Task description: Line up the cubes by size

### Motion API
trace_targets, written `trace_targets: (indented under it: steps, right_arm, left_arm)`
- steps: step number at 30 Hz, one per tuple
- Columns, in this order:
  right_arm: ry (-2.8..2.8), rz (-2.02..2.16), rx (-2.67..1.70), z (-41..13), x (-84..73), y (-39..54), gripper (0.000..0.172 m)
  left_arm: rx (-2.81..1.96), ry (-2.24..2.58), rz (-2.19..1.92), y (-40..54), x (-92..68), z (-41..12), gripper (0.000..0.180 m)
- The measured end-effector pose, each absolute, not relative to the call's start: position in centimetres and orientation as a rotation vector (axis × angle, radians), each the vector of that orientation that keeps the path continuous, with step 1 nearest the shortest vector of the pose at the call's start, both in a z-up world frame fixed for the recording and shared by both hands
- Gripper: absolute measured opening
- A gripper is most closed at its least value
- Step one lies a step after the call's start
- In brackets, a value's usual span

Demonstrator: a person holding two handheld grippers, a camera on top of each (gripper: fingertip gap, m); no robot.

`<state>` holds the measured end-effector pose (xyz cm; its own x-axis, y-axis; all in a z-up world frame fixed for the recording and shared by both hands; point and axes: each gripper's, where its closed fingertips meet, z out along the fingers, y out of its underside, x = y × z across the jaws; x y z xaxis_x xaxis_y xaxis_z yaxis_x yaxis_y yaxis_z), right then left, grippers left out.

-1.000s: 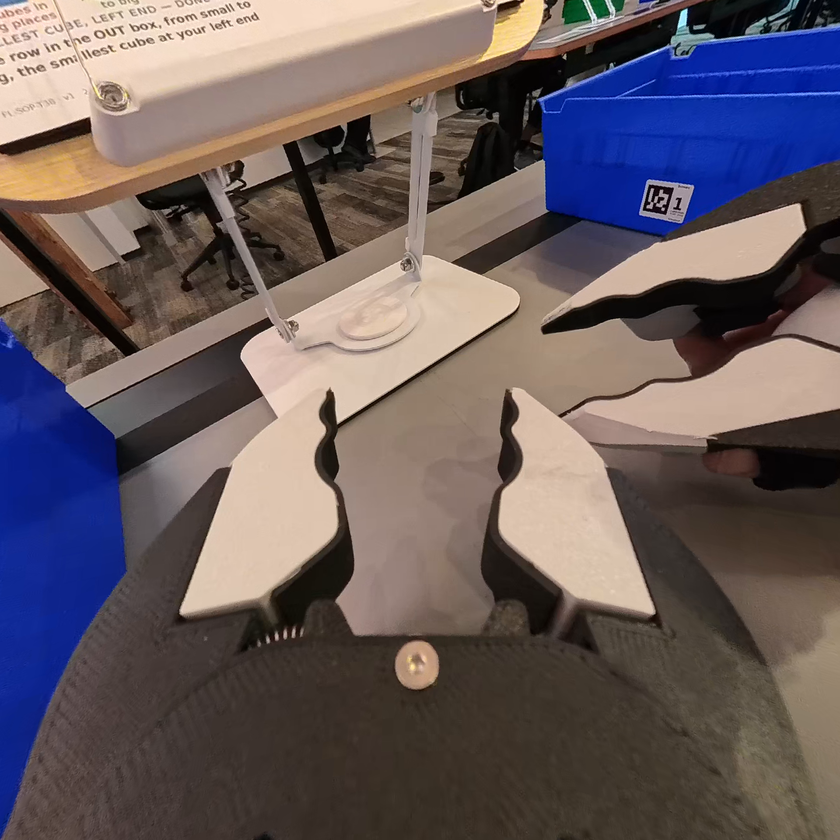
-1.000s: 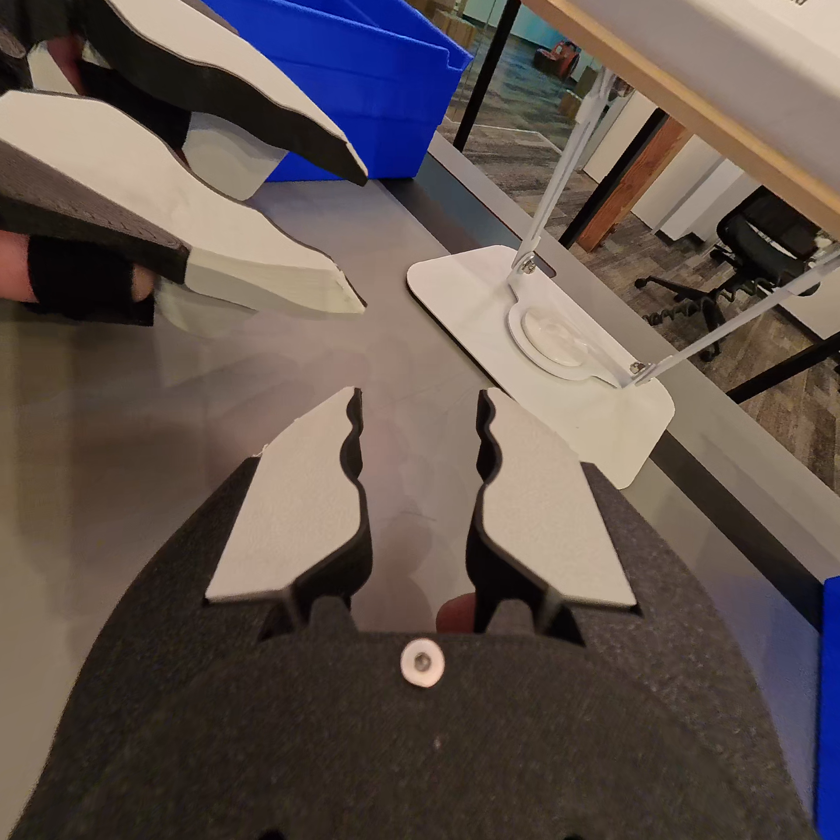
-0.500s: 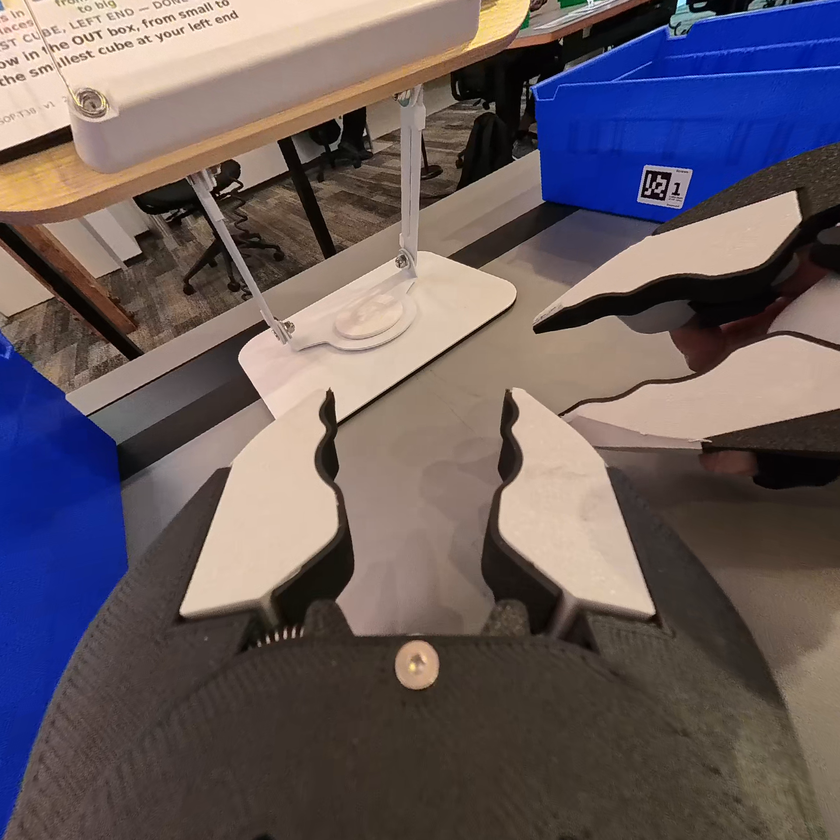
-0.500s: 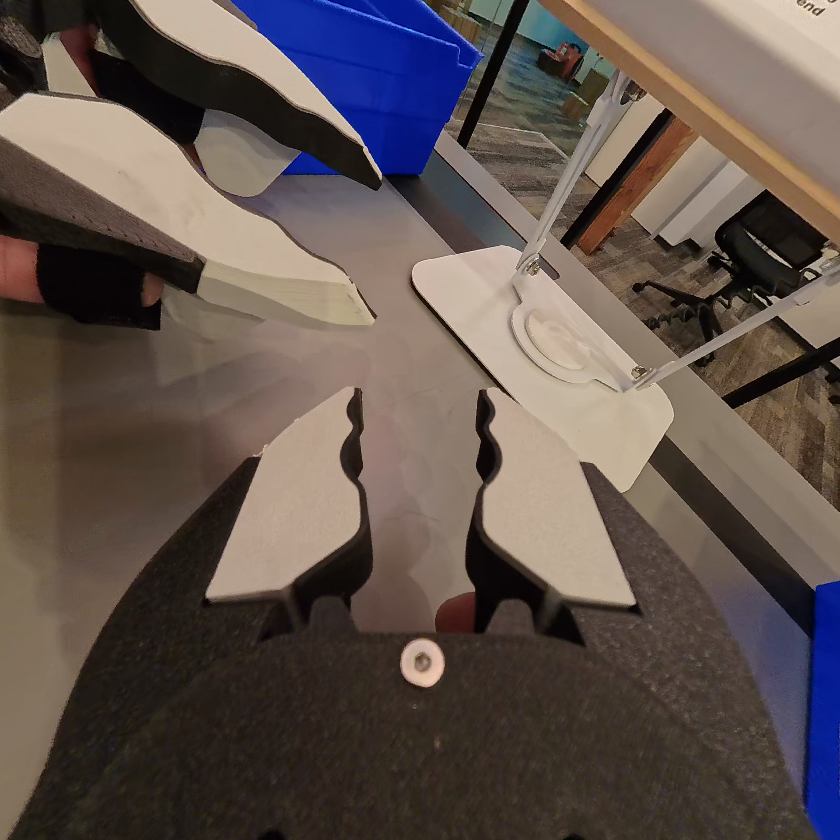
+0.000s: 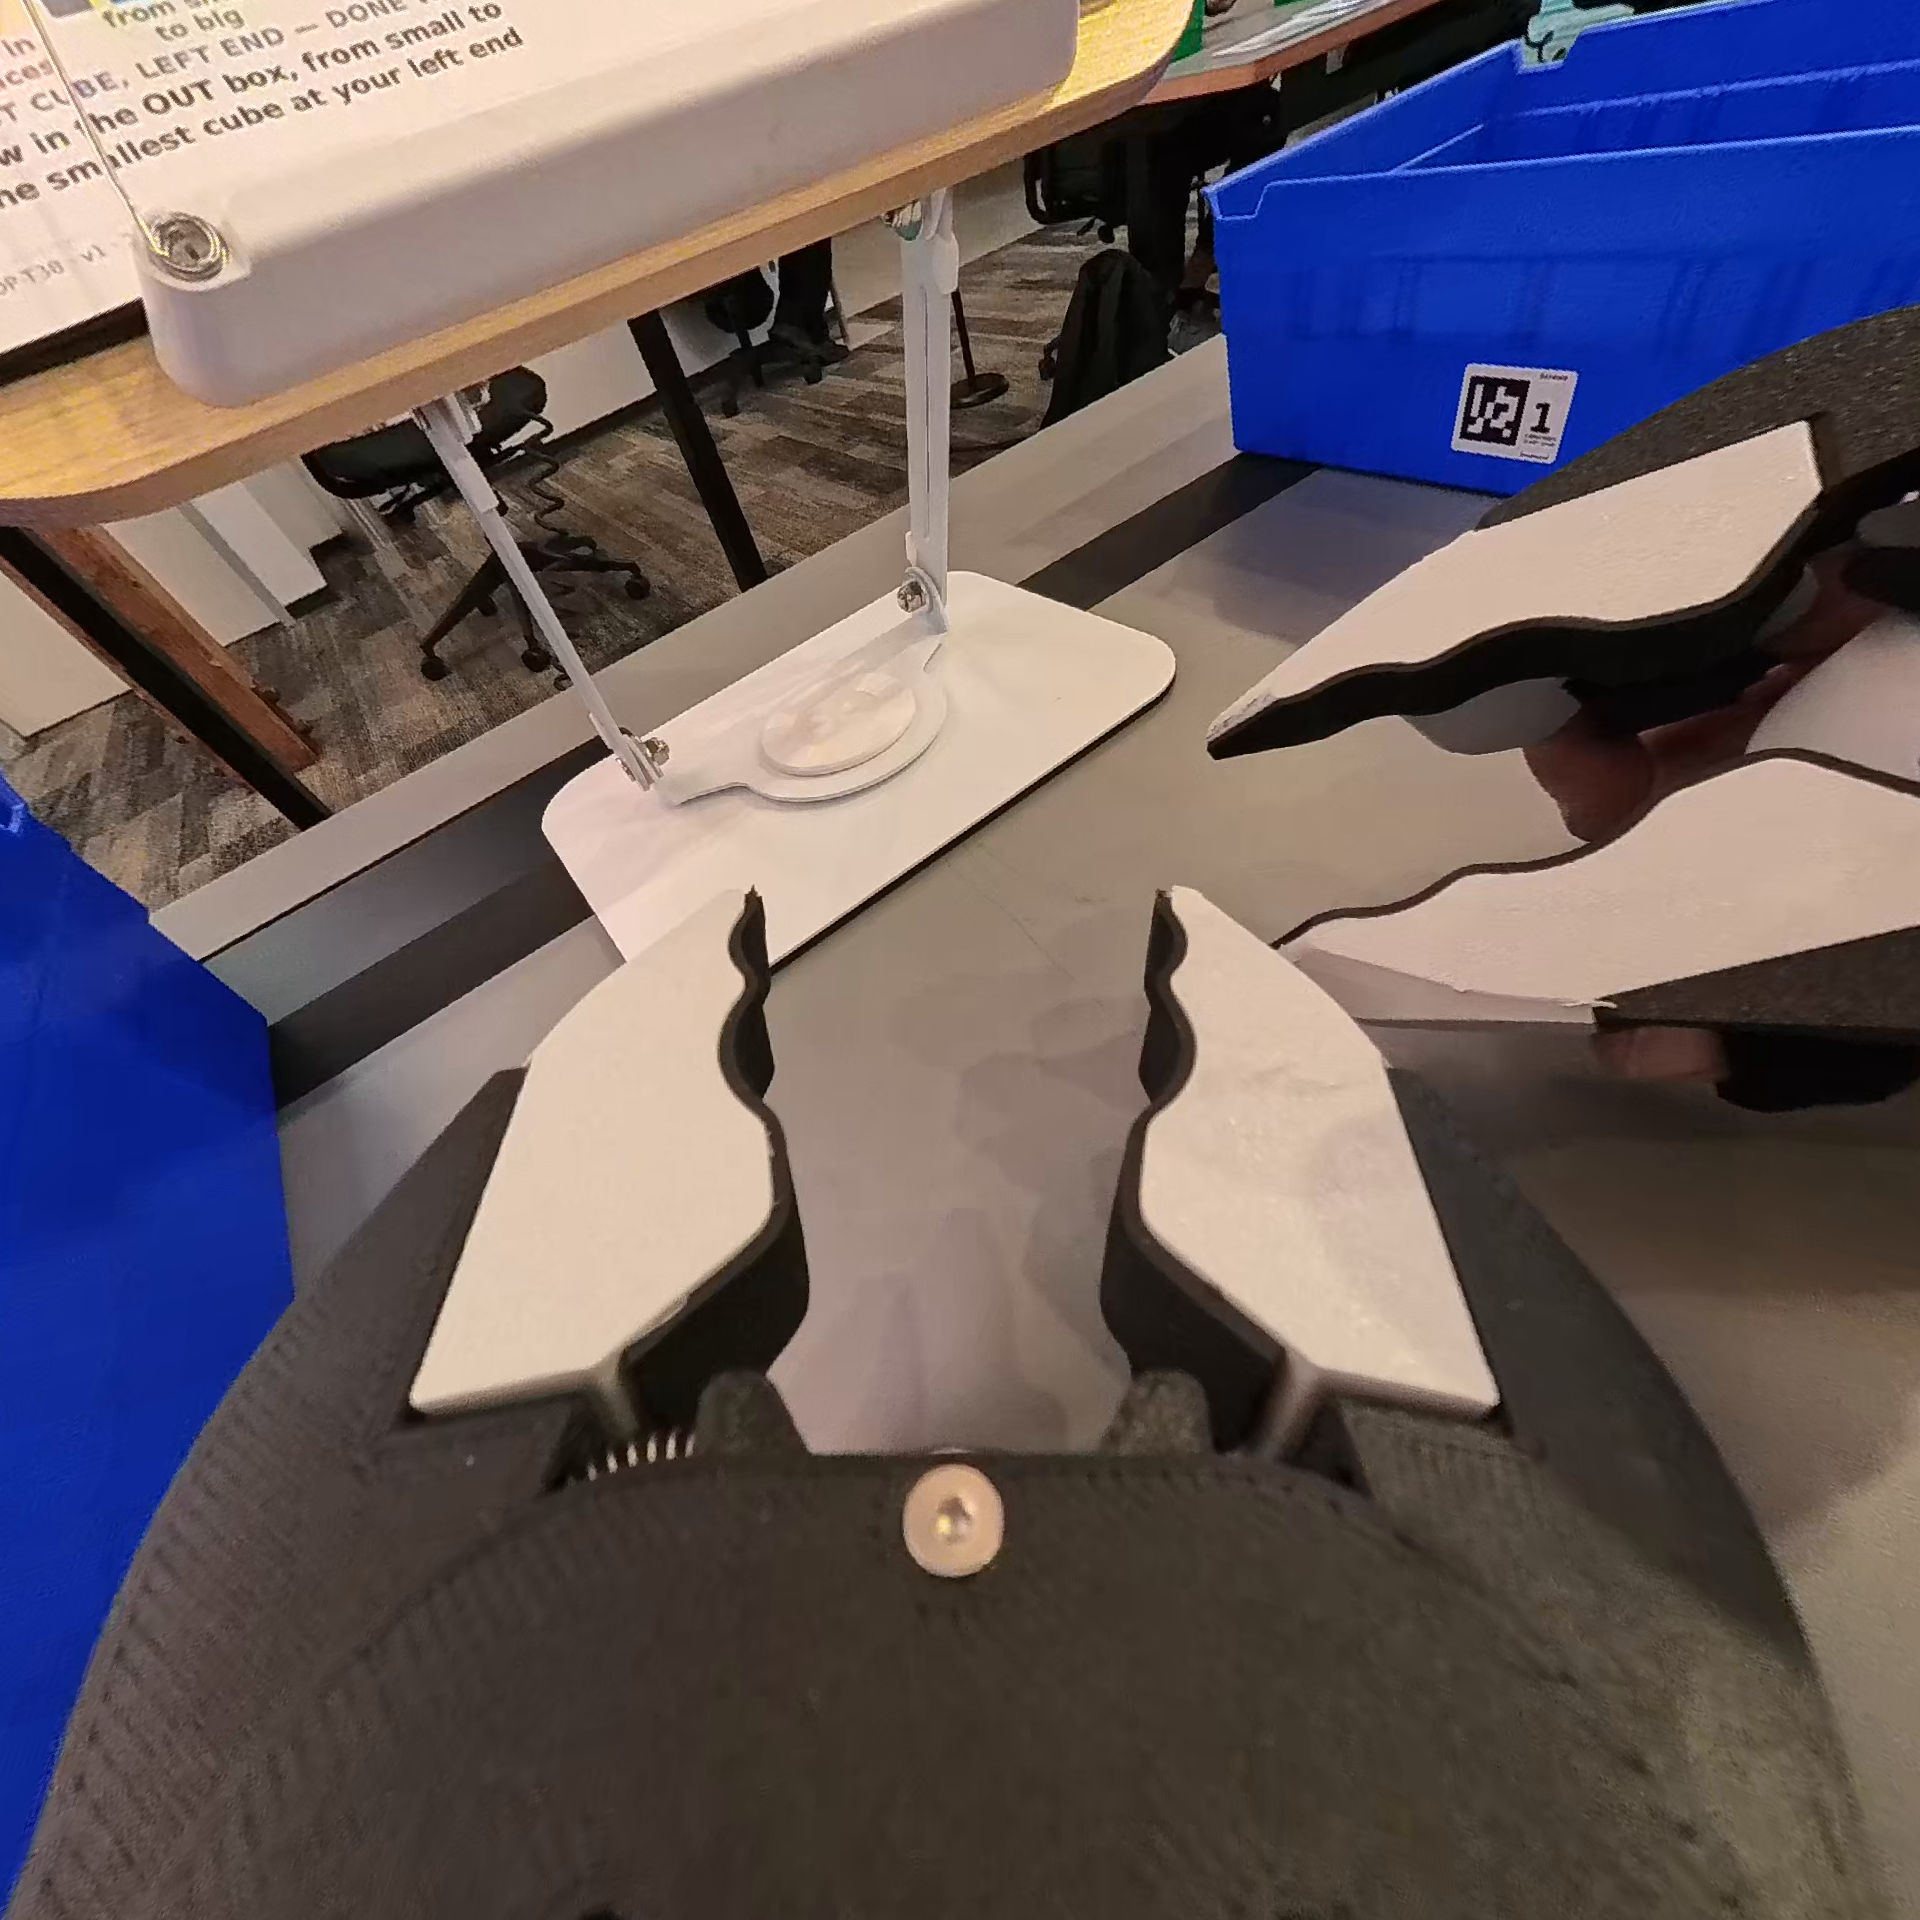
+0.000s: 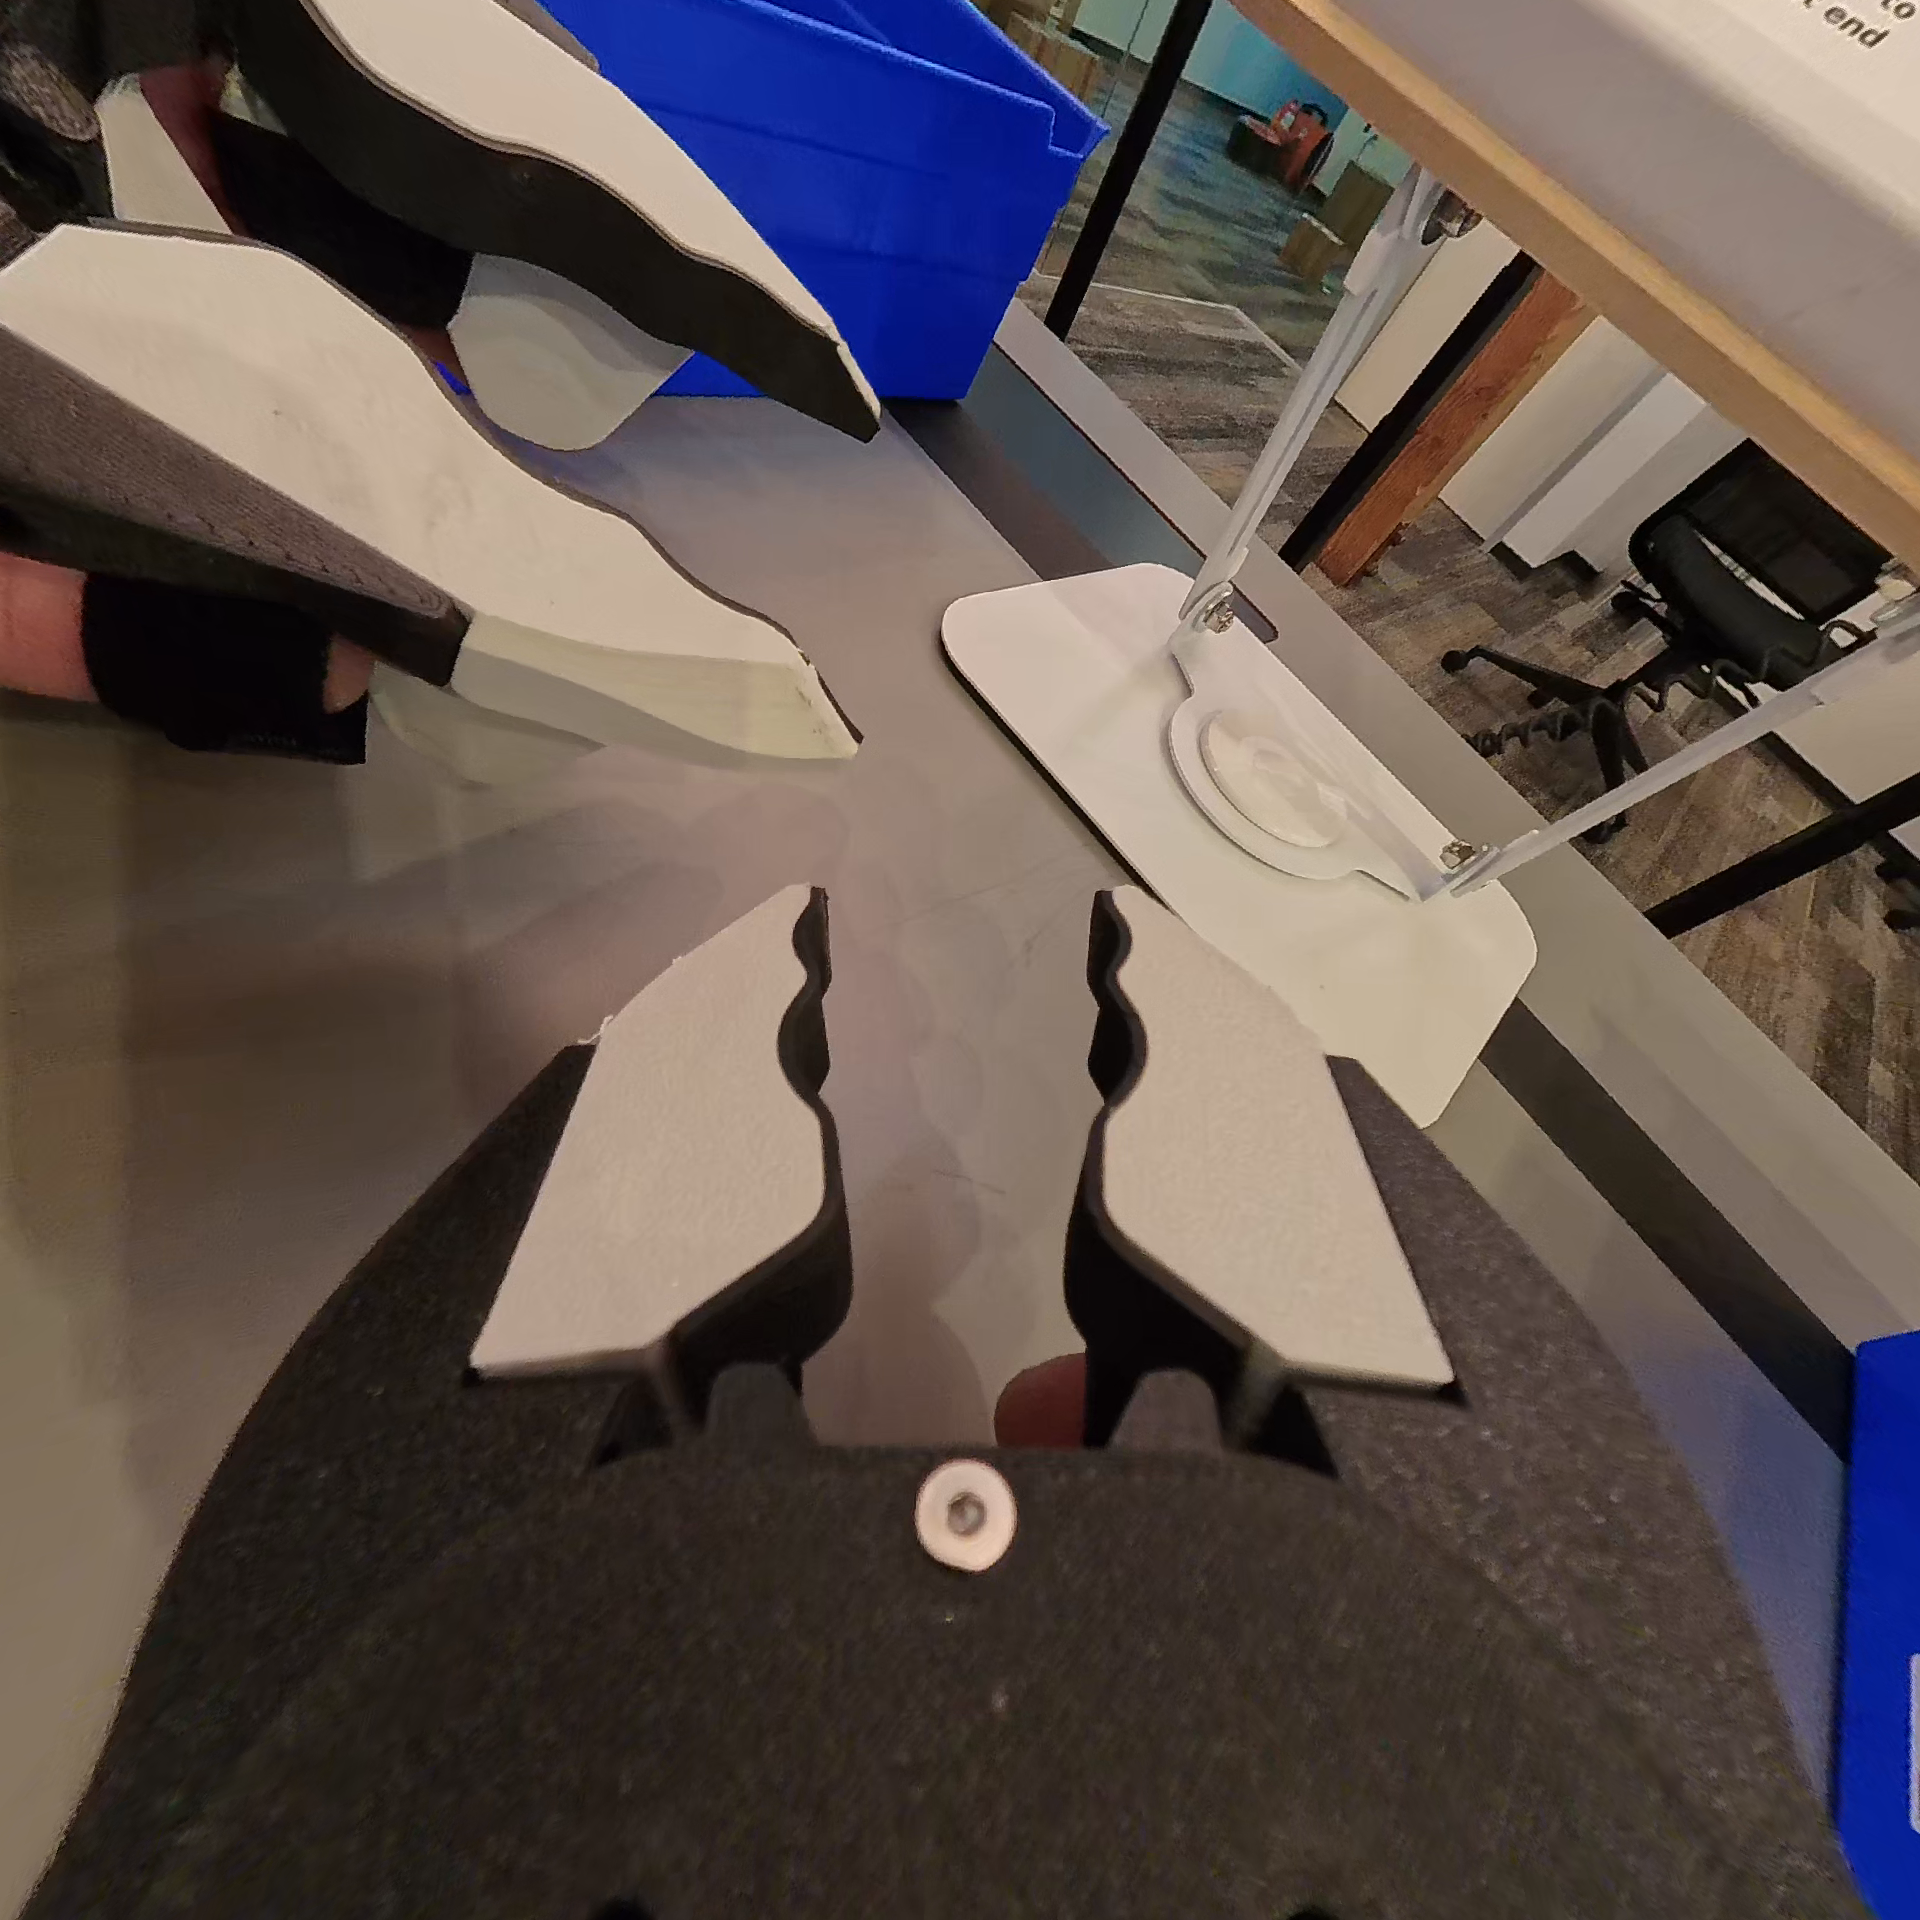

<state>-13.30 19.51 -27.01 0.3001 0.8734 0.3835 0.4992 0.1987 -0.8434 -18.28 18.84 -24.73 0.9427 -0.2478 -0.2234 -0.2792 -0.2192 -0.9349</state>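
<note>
No cube shows in either view. My left gripper (image 5: 958, 909) is open and empty, low over the grey table (image 5: 1039, 1039). It also shows in the right wrist view (image 6: 857, 582) at the upper left, jaws apart, held by a gloved hand (image 6: 208, 665). My right gripper (image 6: 958, 909) is open and empty over the same table (image 6: 312, 987). It also shows in the left wrist view (image 5: 1247, 842) at the right, jaws apart with nothing between them. The two grippers point toward each other near the white stand base.
A white stand base (image 5: 862, 769) sits on the table ahead, carrying a white instruction board (image 5: 520, 156); the base also shows in the right wrist view (image 6: 1247, 790). A blue bin (image 5: 1558, 291) stands at the back right, another blue bin (image 5: 104, 1195) at left. The table edge runs behind the stand.
Both grippers stay open and empty. The views shift only slightly; the left gripper has edged a little closer to the right one.
</note>
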Motion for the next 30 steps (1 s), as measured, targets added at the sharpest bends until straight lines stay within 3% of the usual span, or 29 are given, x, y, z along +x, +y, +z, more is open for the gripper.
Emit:
trace_targets:
  steps: [24, 30]
  right_arm:
    - [-1.349, 0.395, -1.418, -26.8, -13.4, 19.9, 0.047]
    - [-1.344, 0.404, -1.413, -26.7, -13.4, 19.9, 0.047]
  left_arm:
    - [-1.754, 0.382, 0.069, 18.4, -18.6, -23.9, 0.068]
    - [-1.582, 0.425, 0.132, 16.6, -17.8, -20.0, 0.062]
